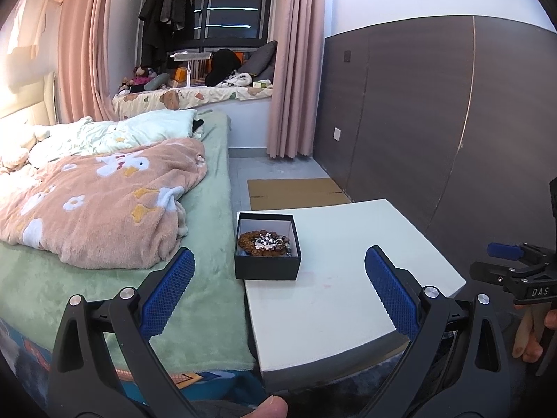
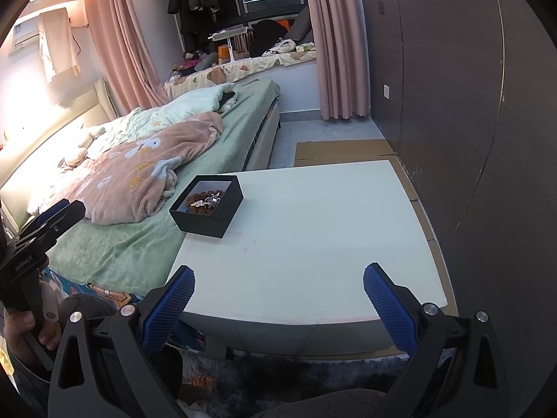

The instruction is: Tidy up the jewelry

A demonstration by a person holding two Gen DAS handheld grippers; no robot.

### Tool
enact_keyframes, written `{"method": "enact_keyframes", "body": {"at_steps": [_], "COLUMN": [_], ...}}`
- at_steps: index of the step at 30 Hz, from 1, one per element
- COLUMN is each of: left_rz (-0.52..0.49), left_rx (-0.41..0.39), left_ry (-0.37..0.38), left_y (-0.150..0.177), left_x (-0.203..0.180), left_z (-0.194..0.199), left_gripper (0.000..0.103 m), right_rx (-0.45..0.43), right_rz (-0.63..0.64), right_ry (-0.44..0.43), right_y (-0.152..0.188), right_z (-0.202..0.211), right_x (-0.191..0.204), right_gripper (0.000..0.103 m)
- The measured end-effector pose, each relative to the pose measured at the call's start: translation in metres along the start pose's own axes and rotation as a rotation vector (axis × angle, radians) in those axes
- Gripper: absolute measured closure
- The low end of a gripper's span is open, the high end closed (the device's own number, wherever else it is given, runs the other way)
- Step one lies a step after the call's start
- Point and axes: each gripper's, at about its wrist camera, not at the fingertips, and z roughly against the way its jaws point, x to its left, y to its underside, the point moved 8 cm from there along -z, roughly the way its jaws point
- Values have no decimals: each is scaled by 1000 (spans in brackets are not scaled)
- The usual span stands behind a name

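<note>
A black square box (image 1: 267, 267) (image 2: 206, 216) with a white lining stands at the left edge of a white table (image 1: 348, 289) (image 2: 313, 230). Inside lie brown bead bracelets (image 1: 249, 242) (image 2: 195, 199) and a silvery piece (image 1: 268, 242) (image 2: 208, 199). My left gripper (image 1: 278, 289) is open, hovering near the table's front left, with the box just beyond its fingers. My right gripper (image 2: 278, 299) is open above the table's front edge, nothing between its blue pads. The right gripper (image 1: 508, 261) also shows at the right edge of the left wrist view; the left gripper (image 2: 52, 223) appears at the left of the right wrist view.
A bed (image 1: 104, 271) with a green cover and a pink flowered blanket (image 1: 104, 205) sits directly left of the table. A dark panelled wall (image 1: 452, 122) stands to the right. Flat cardboard (image 1: 296, 193) lies on the floor beyond the table. Pink curtains (image 1: 296, 69) frame a cluttered window seat.
</note>
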Motion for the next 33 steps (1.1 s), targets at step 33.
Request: {"method": "enact_keyframes", "body": {"at_steps": [33], "left_rz": [-1], "left_rx": [20], "left_ry": [-13], "left_y": [0], "left_x": [2], "left_z": [0], "left_gripper": [5], "right_rx": [0], "right_rz": [-16], "right_ry": [2], "right_y": [-1], "right_z": [0], "right_x": [-3], "right_gripper": [8]}}
